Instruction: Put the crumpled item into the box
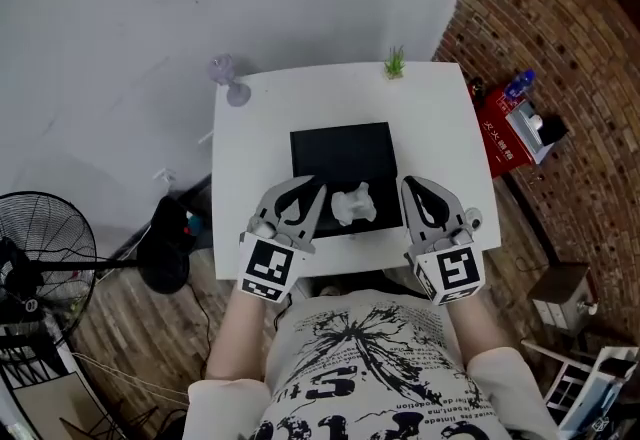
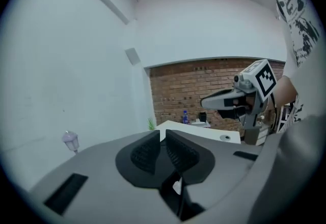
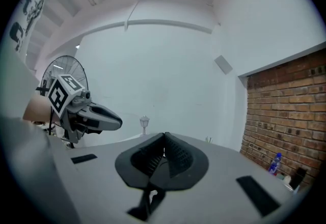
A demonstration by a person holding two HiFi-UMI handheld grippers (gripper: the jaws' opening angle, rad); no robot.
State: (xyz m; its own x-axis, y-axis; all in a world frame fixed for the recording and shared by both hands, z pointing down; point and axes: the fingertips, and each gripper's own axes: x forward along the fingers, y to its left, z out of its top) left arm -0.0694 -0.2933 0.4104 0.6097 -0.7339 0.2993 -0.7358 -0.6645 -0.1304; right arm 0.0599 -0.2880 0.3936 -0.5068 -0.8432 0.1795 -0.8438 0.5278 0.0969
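White wall behind, plank floor below, brick wall at the right.

- Black pedestal fan [image 1: 40, 258]: on the floor, far left, well apart from the table.
- White table [image 1: 250, 158]: centre of the scene.
- Small lilac lamp-like ornament [image 1: 226, 69]: upright at the table's far left corner.
- Left gripper [image 1: 317, 186]: near left of the box, tips angled toward the crumpled item. Its pads [image 2: 144, 154] stand slightly apart with only a narrow slit and nothing between them.
- Black box [image 1: 340, 153]: low and open-topped, mid-table.
- Crumpled item [image 1: 354, 204]: white, within the near part of the box outline, between the two grippers and touched by neither.
- Small green plant [image 1: 395, 61]: at the table's far edge, right of centre.
- Right gripper [image 1: 408, 184]: near right of the box. Its pads [image 3: 178, 154] meet at the tips and clench nothing.
- Red crate [image 1: 503, 138]: on the floor right of the table, with a blue bottle [image 1: 519, 84] at its far end.
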